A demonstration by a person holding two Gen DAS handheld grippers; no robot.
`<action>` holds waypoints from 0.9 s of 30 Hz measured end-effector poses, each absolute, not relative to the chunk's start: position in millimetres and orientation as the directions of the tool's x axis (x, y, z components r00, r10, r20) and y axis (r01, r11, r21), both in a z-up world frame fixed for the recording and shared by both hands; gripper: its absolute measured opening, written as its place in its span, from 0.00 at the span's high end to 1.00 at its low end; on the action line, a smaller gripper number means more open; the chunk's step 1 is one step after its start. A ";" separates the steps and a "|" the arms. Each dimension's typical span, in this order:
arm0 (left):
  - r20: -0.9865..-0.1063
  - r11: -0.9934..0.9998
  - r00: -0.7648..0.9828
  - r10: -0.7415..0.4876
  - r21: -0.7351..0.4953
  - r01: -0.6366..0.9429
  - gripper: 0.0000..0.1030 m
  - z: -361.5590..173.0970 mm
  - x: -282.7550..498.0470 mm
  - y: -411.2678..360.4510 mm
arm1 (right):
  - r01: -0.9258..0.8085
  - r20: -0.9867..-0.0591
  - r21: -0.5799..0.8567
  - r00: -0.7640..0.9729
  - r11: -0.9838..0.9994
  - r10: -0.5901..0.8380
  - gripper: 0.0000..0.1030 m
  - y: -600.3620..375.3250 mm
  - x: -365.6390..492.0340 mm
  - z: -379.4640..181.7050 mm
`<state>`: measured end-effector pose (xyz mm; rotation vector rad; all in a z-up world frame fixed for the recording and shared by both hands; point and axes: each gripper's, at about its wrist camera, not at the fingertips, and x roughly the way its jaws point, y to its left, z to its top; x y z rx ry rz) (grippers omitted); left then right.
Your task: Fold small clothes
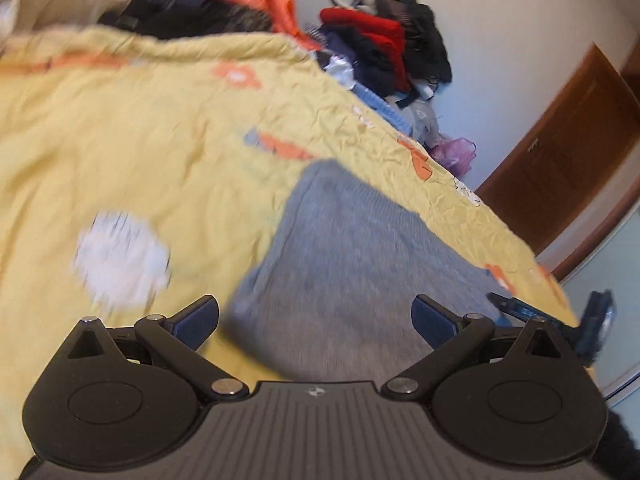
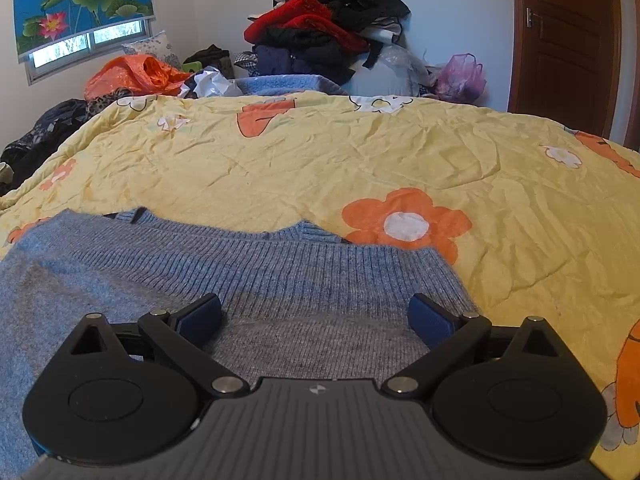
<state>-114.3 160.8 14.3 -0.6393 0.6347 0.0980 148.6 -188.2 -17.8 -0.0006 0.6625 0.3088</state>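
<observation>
Through the left wrist camera, blurred, we are seeing our left gripper (image 1: 316, 318) spreading its jaws wide and gripping nothing. The blue-grey sweater (image 1: 344, 248) is lying on the yellow quilt (image 1: 160, 128), reaching forward from between the fingers without touching the pads. The other gripper is showing at the right edge.

Through the right wrist camera, our right gripper (image 2: 316, 316) is standing just as wide, empty. The sweater (image 2: 256, 264) is lying flat beneath and ahead of both fingers, its ribbed edge beyond them.
</observation>
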 end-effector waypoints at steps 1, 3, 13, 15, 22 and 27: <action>-0.580 0.788 0.803 -0.135 -0.554 -0.267 0.00 10.5 -117.5 160.4 | -0.283 -0.604 0.100 0.745 0.954 0.284 0.04 -188.6 148.4 -17.7; -0.591 0.758 0.789 -0.170 -0.590 -0.279 0.00 2.5 -116.8 159.5 | -0.284 -0.601 0.108 0.745 0.953 0.289 0.04 -189.9 148.0 -17.0; -0.615 0.642 0.775 -0.146 -0.655 -0.399 0.69 -16.5 -74.8 171.2 | -0.282 -0.590 0.140 0.746 0.949 0.309 0.03 -194.5 145.1 -16.2; -0.608 0.639 0.782 -0.134 -0.657 -0.401 0.67 -17.5 -75.2 170.5 | -0.283 -0.588 0.144 0.747 0.948 0.312 0.03 -195.1 145.0 -16.1; -0.597 0.651 0.795 -0.105 -0.646 -0.399 0.72 -14.5 -74.0 167.1 | -0.286 -0.580 0.169 0.744 0.943 0.330 0.02 -198.1 144.2 -15.9; -0.627 0.691 0.779 -0.026 -0.574 -0.439 0.95 -12.8 -73.6 162.5 | -0.287 -0.578 0.177 0.744 0.941 0.336 0.02 -199.2 144.4 -15.9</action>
